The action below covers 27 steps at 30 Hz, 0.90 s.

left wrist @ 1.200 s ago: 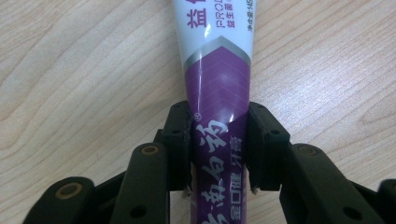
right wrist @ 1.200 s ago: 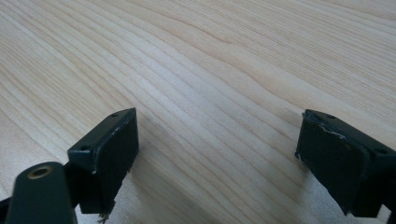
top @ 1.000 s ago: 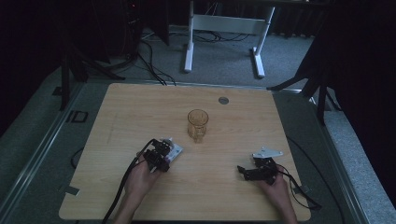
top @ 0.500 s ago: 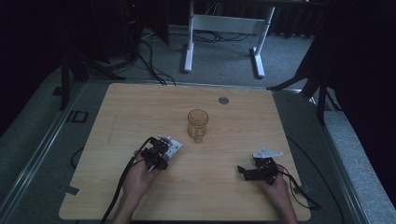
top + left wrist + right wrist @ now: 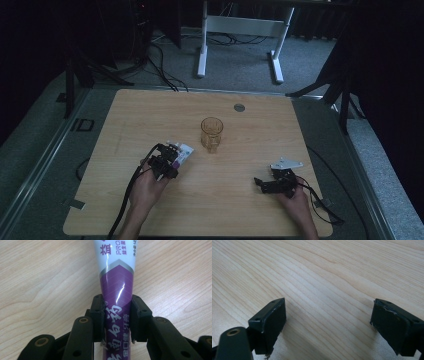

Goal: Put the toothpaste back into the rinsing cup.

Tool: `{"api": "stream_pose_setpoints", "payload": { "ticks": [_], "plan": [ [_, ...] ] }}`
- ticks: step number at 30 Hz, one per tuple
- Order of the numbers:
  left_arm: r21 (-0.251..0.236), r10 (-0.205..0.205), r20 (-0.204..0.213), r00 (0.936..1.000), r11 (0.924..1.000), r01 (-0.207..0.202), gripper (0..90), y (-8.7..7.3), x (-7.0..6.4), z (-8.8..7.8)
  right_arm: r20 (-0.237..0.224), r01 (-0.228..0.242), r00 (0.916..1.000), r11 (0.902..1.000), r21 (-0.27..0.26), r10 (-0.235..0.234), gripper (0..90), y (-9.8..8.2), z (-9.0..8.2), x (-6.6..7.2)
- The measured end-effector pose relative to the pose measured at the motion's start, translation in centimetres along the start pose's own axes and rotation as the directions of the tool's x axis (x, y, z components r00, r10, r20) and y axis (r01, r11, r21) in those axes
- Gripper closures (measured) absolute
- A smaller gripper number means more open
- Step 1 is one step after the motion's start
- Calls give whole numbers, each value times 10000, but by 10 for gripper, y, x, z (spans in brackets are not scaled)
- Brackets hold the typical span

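A: Wooden bench (image 5: 150, 120) first, broad and mostly bare. At its centre, an amber glass mug (image 5: 211, 133), upright, handle toward six o'clock.

B: And at about eight o'clock from the mug, close by but apart from it?

A: Toothpaste tube (image 5: 181, 154), white and purple, flat on the bench. Clamped at its purple end by the left claw (image 5: 172, 159); in the left gripper view, both pads pressed against the tube's (image 5: 116, 290) sides, wood grain right beneath it.

B: Right claw (image 5: 260, 182)?

A: At roughly four o'clock from the mug, well apart from it. Jaws wide apart in the right gripper view, nothing between them but bare bench (image 5: 324, 277).

B: Step in hand, then?

A: Judging by that: grasp just made, lift not yet begun. Tube not visibly clear of the wood.

B: Next move?

A: Probably a lift, then a carry toward two o'clock to the mug. Worth watching: a soft, slippery tube squeezed near one end, likely to droop or swing. Calls for a steady rise, then tipping the tube upright over the rim before any release. Mug unbraced, so no knocking it.
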State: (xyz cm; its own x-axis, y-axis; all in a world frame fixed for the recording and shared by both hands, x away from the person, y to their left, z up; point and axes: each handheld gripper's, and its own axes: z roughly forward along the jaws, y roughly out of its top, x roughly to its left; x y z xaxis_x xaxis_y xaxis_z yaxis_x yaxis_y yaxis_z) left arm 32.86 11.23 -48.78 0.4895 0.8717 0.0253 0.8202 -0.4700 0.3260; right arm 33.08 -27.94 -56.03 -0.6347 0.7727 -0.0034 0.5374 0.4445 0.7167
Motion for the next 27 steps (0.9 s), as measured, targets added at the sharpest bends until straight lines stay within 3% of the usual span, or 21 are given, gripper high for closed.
{"api": "stream_pose_setpoints", "payload": {
  "ticks": [27],
  "plan": [
    [-1225, -643, 39, 9979, 9904, 643, 681, 0, 8, -17, 5, 5, 10000, 10000, -2, -5, 126, 0, 0, 0]
  ]
}}
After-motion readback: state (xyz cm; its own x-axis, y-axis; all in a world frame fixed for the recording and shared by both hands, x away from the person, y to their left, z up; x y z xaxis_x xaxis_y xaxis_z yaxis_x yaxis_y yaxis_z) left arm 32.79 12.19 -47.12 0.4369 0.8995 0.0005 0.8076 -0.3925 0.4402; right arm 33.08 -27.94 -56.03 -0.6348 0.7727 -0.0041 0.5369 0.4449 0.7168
